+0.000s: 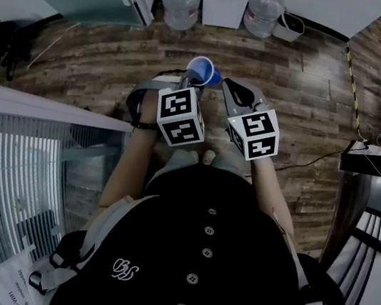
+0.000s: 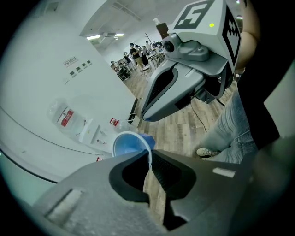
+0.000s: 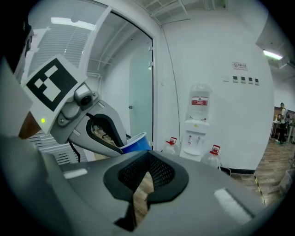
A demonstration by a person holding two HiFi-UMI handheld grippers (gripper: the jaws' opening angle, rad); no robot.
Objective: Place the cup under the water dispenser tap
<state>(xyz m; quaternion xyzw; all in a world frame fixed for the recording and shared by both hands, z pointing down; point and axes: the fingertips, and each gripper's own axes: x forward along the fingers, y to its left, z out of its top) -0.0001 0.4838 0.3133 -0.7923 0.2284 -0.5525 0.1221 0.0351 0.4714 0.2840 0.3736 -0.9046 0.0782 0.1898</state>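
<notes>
Nearest in the head view is the person's black buttoned shirt [image 1: 194, 257], with both arms stretched forward over the brown wooden plank floor [image 1: 118, 64].

The left gripper [image 1: 192, 79] is clamped on the blue plastic cup [image 1: 203, 69]. In the left gripper view its two pads are pressed nearly together, with the thin wall of the cup just below the rim pinched between them. The cup hangs in the air above the floor, tilted, with its open mouth turned back toward the gripper's camera, and it touches nothing else.

Just beside it on the right, the right gripper [image 1: 227, 83] has its jaws brought together. In the right gripper view nothing is between them, and only floor shows through the small gap behind the tips. That view also shows the cup at its left, above the jaws, apart from them.

Further on, a bare stretch of floor lies between the cup and the far wall. At the far edge of the floor, against the white wall, stands the white water dispenser [image 1: 224, 2], with a bottle on top in the right gripper view. The cup is well apart from it and not under its taps. A large clear water bottle with a red cap [image 1: 181, 3] stands just left of the dispenser, and a second clear red-capped bottle [image 1: 263, 12] stands just right of it. A white bin [image 1: 289, 27] stands just beyond the second bottle, further to the right.
</notes>
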